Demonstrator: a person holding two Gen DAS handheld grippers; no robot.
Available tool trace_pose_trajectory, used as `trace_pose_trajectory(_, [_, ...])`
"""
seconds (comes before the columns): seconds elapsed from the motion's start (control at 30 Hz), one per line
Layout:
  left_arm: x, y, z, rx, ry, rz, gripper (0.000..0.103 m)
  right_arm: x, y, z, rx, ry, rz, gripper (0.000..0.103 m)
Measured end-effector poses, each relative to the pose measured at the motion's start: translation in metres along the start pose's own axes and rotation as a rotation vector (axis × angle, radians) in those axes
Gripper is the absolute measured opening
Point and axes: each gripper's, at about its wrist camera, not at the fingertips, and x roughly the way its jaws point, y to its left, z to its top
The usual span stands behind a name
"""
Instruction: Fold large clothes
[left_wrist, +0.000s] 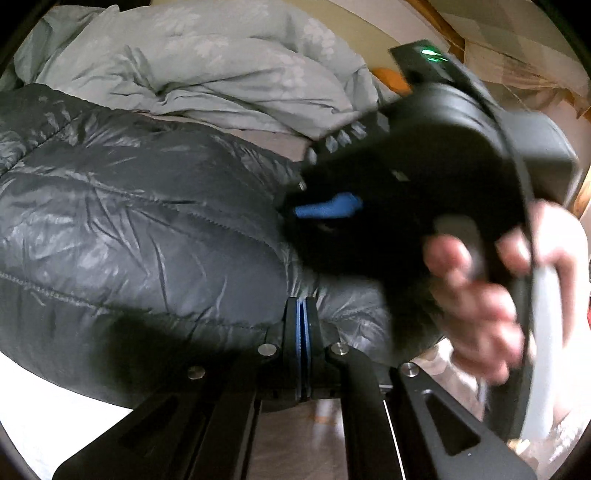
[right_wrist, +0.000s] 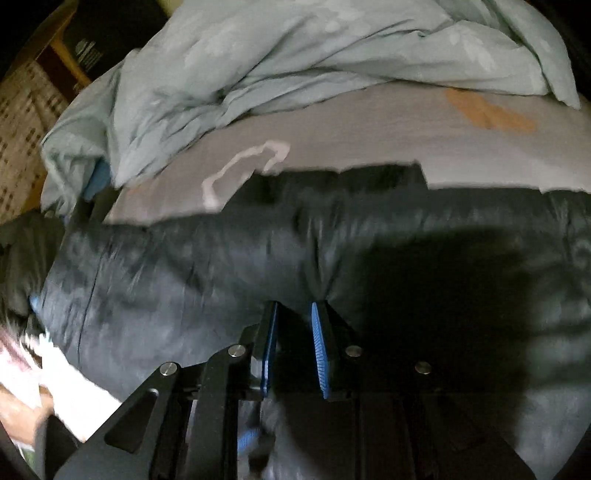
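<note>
A dark grey quilted puffer jacket (left_wrist: 129, 229) lies spread across the bed and fills the lower half of the right wrist view (right_wrist: 184, 266). My left gripper (left_wrist: 302, 306) is shut, with its blue pads pressed together on the jacket's near edge. My right gripper (left_wrist: 291, 210) comes in from the right, blurred, held by a hand (left_wrist: 480, 295), and its tips dig into the jacket. In its own view the right gripper (right_wrist: 295, 306) has its jaws nearly together on a puckered fold of the jacket.
A crumpled pale blue-grey duvet (left_wrist: 221, 74) is heaped at the back of the bed (right_wrist: 295, 55). Grey patterned bed sheet (right_wrist: 369, 147) shows between it and the jacket. White sheet (left_wrist: 37, 406) lies at the near left.
</note>
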Motion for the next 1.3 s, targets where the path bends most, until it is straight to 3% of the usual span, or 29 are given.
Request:
trace_pose_trajectory(0.23, [0.000, -0.002, -0.002, 0.004, 0.002, 0.018, 0.004, 0.016, -0.011, 0.031, 0.062, -0.044, 0.017, 0.019])
trace_pose_trajectory(0.37, [0.001, -0.002, -0.002, 0.007, 0.001, 0.016, 0.004, -0.033, -0.017, 0.005, -0.005, -0.165, -0.012, 0.022])
trace_pose_trajectory(0.43, [0.001, -0.001, -0.002, 0.005, -0.001, 0.014, 0.004, -0.074, -0.024, -0.029, -0.075, -0.257, -0.049, 0.037])
trace_pose_trajectory(0.5, [0.001, 0.000, -0.002, 0.002, -0.003, 0.009, 0.004, -0.114, -0.038, -0.064, -0.087, -0.355, -0.078, 0.081])
trace_pose_trajectory(0.6, [0.002, 0.002, -0.001, -0.002, -0.006, 0.005, 0.004, -0.160, -0.069, -0.109, -0.013, -0.422, -0.112, 0.084])
trace_pose_trajectory(0.67, [0.002, 0.000, 0.000, 0.004, -0.008, 0.012, 0.004, -0.179, -0.099, -0.130, 0.123, -0.434, -0.102, 0.086])
trace_pose_trajectory(0.8, [0.001, -0.001, -0.001, 0.009, -0.010, 0.016, 0.004, -0.181, -0.156, -0.155, 0.384, -0.459, -0.080, 0.102])
trace_pose_trajectory(0.87, [0.001, -0.001, -0.001, 0.006, -0.010, 0.012, 0.004, -0.166, -0.177, -0.156, 0.496, -0.427, -0.074, 0.102])
trace_pose_trajectory(0.97, [0.000, -0.001, -0.002, 0.003, -0.010, 0.008, 0.004, -0.139, -0.199, -0.149, 0.602, -0.343, 0.050, 0.102])
trace_pose_trajectory(1.13, [0.000, 0.000, -0.002, 0.004, -0.010, 0.010, 0.004, -0.122, -0.193, -0.122, 0.525, -0.353, 0.157, 0.099])
trace_pose_trajectory(1.2, [0.000, -0.001, -0.002, 0.006, -0.009, 0.008, 0.004, -0.112, -0.198, -0.113, 0.571, -0.336, 0.149, 0.075])
trace_pose_trajectory(1.23, [0.000, -0.002, -0.002, 0.011, -0.008, 0.007, 0.004, -0.111, -0.200, -0.113, 0.595, -0.349, 0.156, 0.069])
trace_pose_trajectory(1.3, [-0.002, -0.008, -0.004, 0.036, -0.010, 0.025, 0.004, -0.119, -0.191, -0.114, 0.562, -0.391, 0.116, 0.046])
